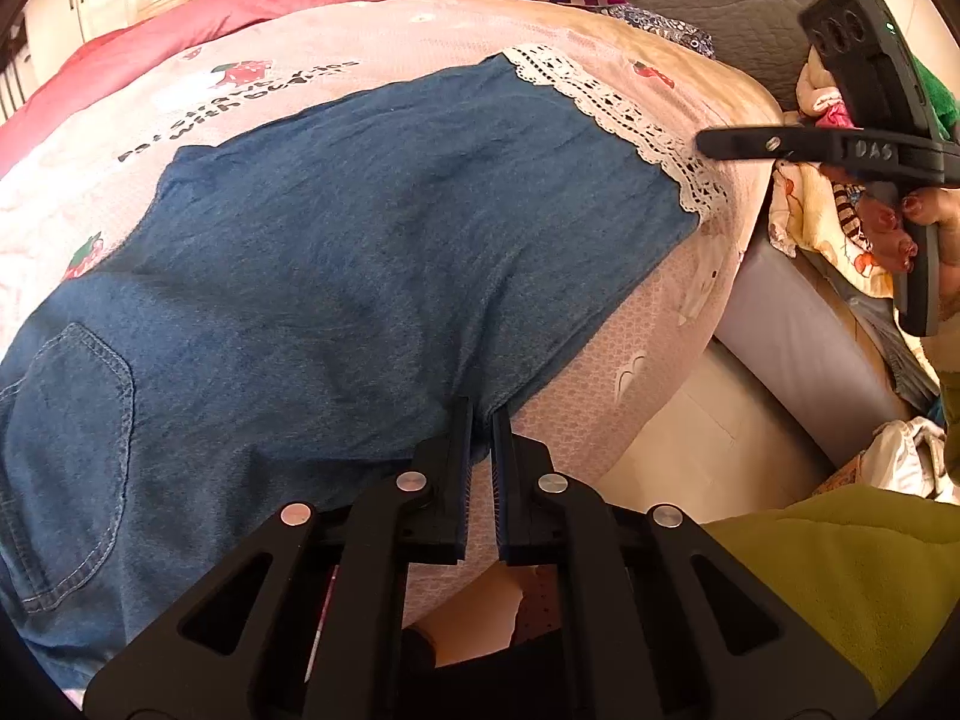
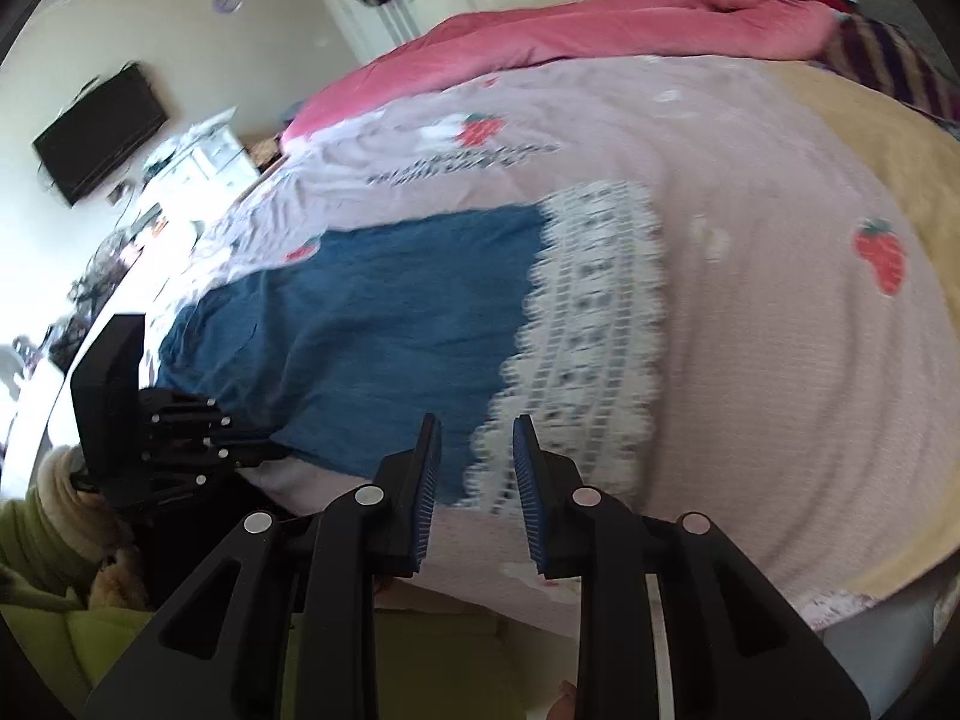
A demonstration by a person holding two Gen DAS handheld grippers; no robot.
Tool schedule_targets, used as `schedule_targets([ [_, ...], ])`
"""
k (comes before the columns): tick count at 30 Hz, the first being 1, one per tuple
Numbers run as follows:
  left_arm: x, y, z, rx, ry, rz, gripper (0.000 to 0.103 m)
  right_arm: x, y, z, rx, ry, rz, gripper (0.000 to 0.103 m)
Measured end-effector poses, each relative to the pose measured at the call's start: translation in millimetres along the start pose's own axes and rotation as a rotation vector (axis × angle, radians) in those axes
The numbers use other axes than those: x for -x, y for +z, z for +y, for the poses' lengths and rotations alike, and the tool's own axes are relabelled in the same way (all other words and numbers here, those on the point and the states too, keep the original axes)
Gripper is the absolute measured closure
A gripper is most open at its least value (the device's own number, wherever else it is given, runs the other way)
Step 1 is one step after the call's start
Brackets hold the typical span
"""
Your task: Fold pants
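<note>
The wide bed under its pale pink waffle-textured bedspread [image 1: 384, 42] printed with red strawberries filled most of what I saw, with a rumpled coral-pink quilt [image 2: 600, 30] heaped along its far side. A line of dark lettering ran across the bedspread beyond the garment, too warped and blurred for me to read. On the bedspread lay the blue denim pants [image 1: 336, 252], spread flat near the bed's front edge, a stitched patch pocket showing at one end and a band of white crocheted lace trim [image 2: 588, 336] at the other. My left gripper [image 1: 481, 414] had its jaws drawn nearly together at the front edge of the denim; whether cloth was pinched between them I could not tell. My right gripper [image 2: 477, 426] hung above the front corner of the lace end with its blue-padded jaws apart and nothing between them. On its black side, seen from my left camera, raised letters read "DAS". A black flat-screen television [image 2: 99, 132] hung on the far wall.
</note>
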State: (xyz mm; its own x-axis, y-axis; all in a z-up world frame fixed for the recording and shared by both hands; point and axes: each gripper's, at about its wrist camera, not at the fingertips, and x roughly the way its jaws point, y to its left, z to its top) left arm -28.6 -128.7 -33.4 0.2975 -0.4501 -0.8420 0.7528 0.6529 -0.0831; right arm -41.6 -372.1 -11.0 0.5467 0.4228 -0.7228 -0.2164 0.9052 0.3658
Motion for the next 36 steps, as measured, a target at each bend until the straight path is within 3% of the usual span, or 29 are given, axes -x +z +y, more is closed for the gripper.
schedule_targets([
  [4,0,-1,0,-0.002,-0.006,-0.002,0.101,-32,-10,-8,-0.006,-0.069,0.096,0.079],
  [6,0,-2,1,0.009,-0.015,-0.003,0.100,-31,-13,-14,-0.032,-0.038,0.076,0.080],
  [10,0,0,4,0.021,-0.030,-0.006,0.099,-31,-14,-6,0.010,-0.057,0.076,0.079],
  [11,2,0,3,0.021,-0.037,-0.011,0.094,-31,-13,-3,0.015,-0.055,0.079,0.078],
  [14,14,1,4,0.033,-0.076,-0.028,0.065,-18,-6,-2,-0.017,-0.006,0.069,0.063],
  [16,24,4,4,0.026,-0.077,-0.052,0.062,-3,1,-2,-0.003,-0.003,0.020,0.054],
  [19,42,13,12,0.031,-0.047,-0.111,0.047,18,20,-6,-0.016,0.005,-0.071,0.048],
  [23,49,40,49,0.094,0.056,-0.168,0.030,20,54,-22,-0.038,-0.055,-0.138,0.038],
  [28,37,77,105,0.211,0.142,-0.172,0.029,-7,94,-48,-0.070,-0.135,-0.128,0.032],
  [31,18,98,133,0.262,0.139,-0.141,0.029,-29,113,-63,-0.105,-0.131,-0.101,0.032],
  [36,-7,110,150,0.219,0.128,-0.070,0.029,-54,127,-83,-0.106,-0.112,-0.033,0.032],
])
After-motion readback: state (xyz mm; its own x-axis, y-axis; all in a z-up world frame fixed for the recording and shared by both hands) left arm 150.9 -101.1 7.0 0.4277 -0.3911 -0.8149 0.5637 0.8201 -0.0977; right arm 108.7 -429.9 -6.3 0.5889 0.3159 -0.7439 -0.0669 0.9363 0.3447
